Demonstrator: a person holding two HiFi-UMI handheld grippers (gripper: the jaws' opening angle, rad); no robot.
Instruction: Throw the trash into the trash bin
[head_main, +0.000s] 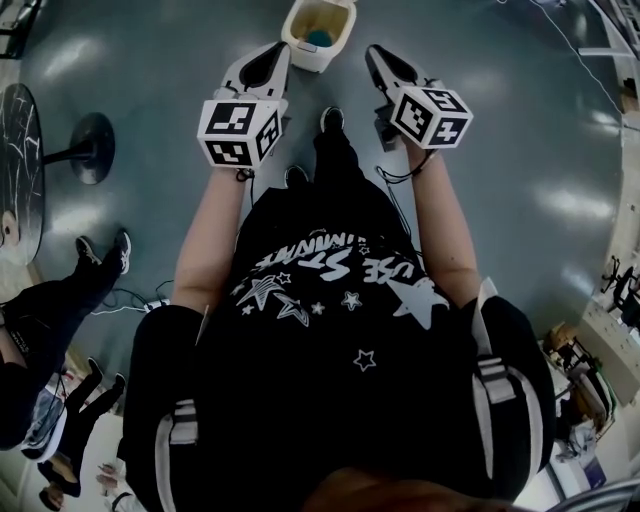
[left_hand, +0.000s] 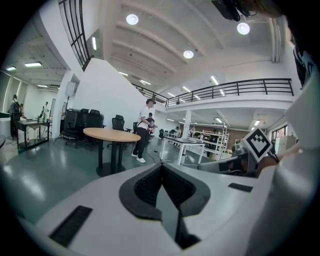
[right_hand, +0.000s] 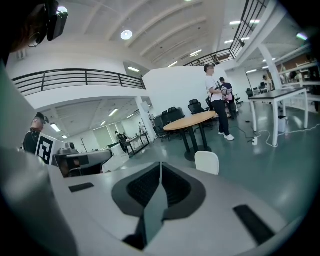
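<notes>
We hold both tools out ahead over the floor (head_main: 520, 150). Left gripper (head_main: 278, 52): jaws pressed together, nothing between them. Trash bin (head_main: 316, 60): on the far floor, between the two tips. Right gripper (head_main: 376, 54): jaws pressed together, empty.

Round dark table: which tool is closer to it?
Left. The left tool is on the round dark table's side of the person; the right tool is beyond it, farther away.
</notes>
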